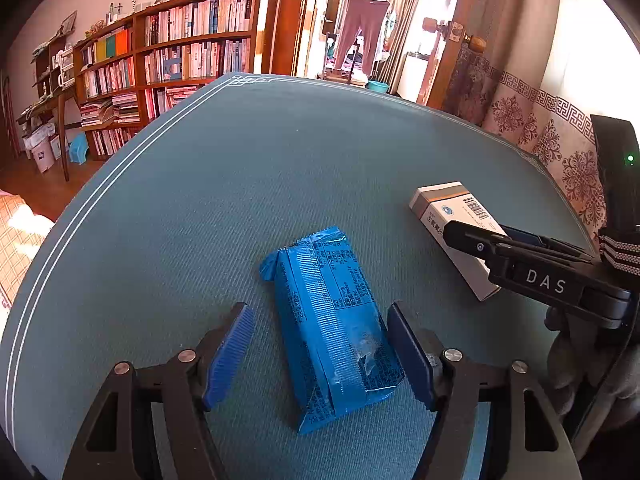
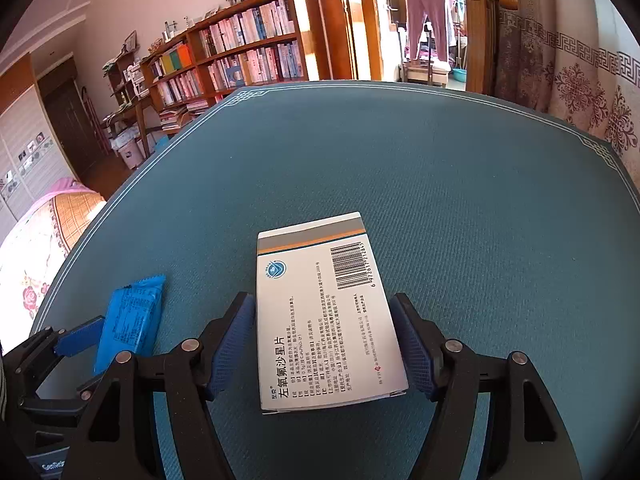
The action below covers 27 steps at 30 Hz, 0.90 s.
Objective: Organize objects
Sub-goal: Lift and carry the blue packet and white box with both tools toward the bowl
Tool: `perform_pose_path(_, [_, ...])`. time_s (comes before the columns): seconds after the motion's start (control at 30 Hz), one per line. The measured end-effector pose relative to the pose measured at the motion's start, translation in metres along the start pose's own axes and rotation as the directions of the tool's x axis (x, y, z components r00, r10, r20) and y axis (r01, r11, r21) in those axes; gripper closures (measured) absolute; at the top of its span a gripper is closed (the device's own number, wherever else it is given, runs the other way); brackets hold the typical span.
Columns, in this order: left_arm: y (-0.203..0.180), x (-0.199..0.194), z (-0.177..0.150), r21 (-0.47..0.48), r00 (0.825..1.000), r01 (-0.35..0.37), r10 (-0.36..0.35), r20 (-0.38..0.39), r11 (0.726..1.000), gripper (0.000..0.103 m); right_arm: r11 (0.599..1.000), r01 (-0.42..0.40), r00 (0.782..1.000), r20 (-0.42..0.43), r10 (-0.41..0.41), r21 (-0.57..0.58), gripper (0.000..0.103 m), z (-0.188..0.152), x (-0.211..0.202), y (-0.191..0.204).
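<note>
A blue snack packet (image 1: pixel 334 320) lies flat on the teal table mat (image 1: pixel 280 168). My left gripper (image 1: pixel 320 352) is open and straddles the packet's near end; its right pad touches the packet, its left pad stands apart. A white medicine box (image 2: pixel 324 316) with a barcode lies flat on the mat. My right gripper (image 2: pixel 324 344) is open around the box's near half, pads close to both long sides. The box (image 1: pixel 452 216) and the right gripper (image 1: pixel 472 236) also show at the right of the left wrist view. The packet (image 2: pixel 132 316) and the left gripper (image 2: pixel 80 340) show at lower left of the right wrist view.
The mat (image 2: pixel 460 184) has a white border line (image 1: pixel 80 216) near its edges. Beyond the table stand a bookshelf (image 1: pixel 180 52), a patterned curtain (image 1: pixel 560 136), a wooden door (image 1: pixel 452 60) and a bed (image 2: pixel 36 248) at the left.
</note>
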<state>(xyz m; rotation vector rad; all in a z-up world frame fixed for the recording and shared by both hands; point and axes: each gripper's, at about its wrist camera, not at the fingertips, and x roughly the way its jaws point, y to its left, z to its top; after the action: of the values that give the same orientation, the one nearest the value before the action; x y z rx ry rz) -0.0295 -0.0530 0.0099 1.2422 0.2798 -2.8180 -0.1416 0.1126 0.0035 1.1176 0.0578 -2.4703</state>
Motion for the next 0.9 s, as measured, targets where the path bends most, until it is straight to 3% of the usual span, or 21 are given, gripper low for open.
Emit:
perform_pose_path(0.13, [0.000, 0.001, 0.000, -0.002, 1.000, 0.001, -0.001, 0.000, 1.000, 0.030, 1.000, 0.019, 1.000, 0.014, -0.019, 0.002, 0.037, -0.003, -0.002, 0.001])
perform_pose_path(0.53, [0.002, 0.002, 0.000, -0.006, 1.000, 0.001, -0.001, -0.001, 1.000, 0.030, 0.998, 0.019, 0.999, 0.032, -0.021, 0.056, 0.037, -0.018, -0.017, 0.000])
perform_pose_path(0.67, [0.002, 0.001, 0.001, -0.004, 1.000, 0.006, -0.006, 0.004, 1.000, 0.044, 0.998, 0.016, 0.999, 0.040, -0.018, 0.065, 0.037, -0.026, -0.025, 0.001])
perform_pose_path(0.9, [-0.001, -0.001, 0.000, 0.009, 0.999, 0.042, -0.042, 0.010, 0.999, 0.052, 0.997, 0.011, 0.998, 0.060, -0.016, 0.083, 0.037, -0.045, -0.043, 0.002])
